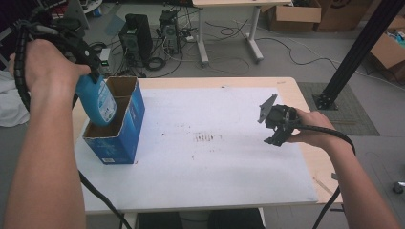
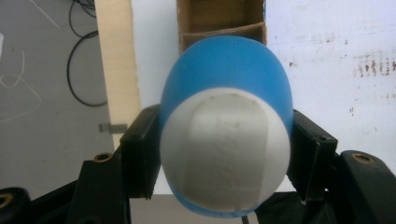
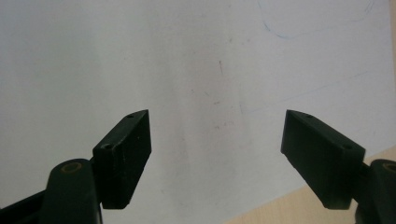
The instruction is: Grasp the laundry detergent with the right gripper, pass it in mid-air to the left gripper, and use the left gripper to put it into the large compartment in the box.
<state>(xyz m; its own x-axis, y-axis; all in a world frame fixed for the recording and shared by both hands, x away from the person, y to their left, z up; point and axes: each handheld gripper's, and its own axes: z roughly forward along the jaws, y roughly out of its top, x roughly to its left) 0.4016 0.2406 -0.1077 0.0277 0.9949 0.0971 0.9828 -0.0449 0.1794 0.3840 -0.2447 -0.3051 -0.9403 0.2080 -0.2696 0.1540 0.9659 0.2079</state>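
The left gripper (image 1: 93,78) is clamped on a blue bottle (image 1: 99,98), its 2 jaws pressing the sides just above the white base, as the left gripper view shows (image 2: 226,140). The bottle hangs tilted over the blue cardboard box (image 1: 117,129), which stands near the left edge of the table (image 1: 296,90) and is split into 2 open compartments (both look empty from above). The bottle's lower end sits over the divider, closer to the near compartment, and it does not look seated yet.

The right gripper (image 1: 277,125) hovers with jaws spread wide over the white sheet (image 3: 196,60), holding nothing, well apart from the box.

The step in hand looks like the placing: next, the bottle likely needs straightening and lowering into 1 compartment, clear of the cardboard divider, before the jaws release.
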